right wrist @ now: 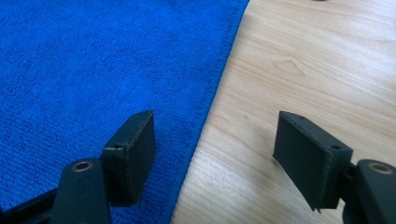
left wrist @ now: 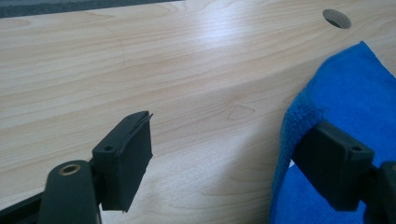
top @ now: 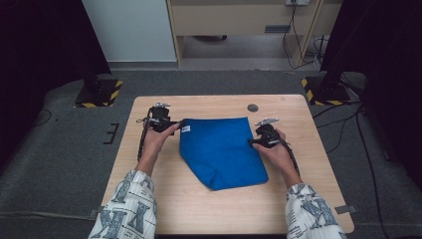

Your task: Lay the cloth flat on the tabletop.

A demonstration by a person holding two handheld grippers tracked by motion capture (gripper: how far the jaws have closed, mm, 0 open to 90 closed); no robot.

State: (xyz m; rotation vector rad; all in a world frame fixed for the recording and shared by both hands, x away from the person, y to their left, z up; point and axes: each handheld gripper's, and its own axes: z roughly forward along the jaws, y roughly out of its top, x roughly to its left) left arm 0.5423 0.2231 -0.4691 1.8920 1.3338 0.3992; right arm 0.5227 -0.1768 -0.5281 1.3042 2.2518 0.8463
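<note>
A blue towel (top: pixel 221 152) lies folded on the wooden table (top: pixel 164 199), a small white label at its far left corner. My left gripper (top: pixel 171 124) stands open at that corner. In the left gripper view the left gripper (left wrist: pixel 233 158) has its right-hand jaw against the towel (left wrist: pixel 345 98) edge and its left-hand jaw over bare wood. My right gripper (top: pixel 255 141) is open at the towel's right edge. In the right gripper view the right gripper (right wrist: pixel 215 154) straddles that edge, one jaw over the towel (right wrist: pixel 102 65) and the other over the table (right wrist: pixel 308 60).
A round cable hole (top: pixel 253 107) is set in the table near the far edge, behind the towel. Black stands with yellow-striped bases (top: pixel 99 92) sit on the carpet at both far corners, and cables trail on the floor at the right.
</note>
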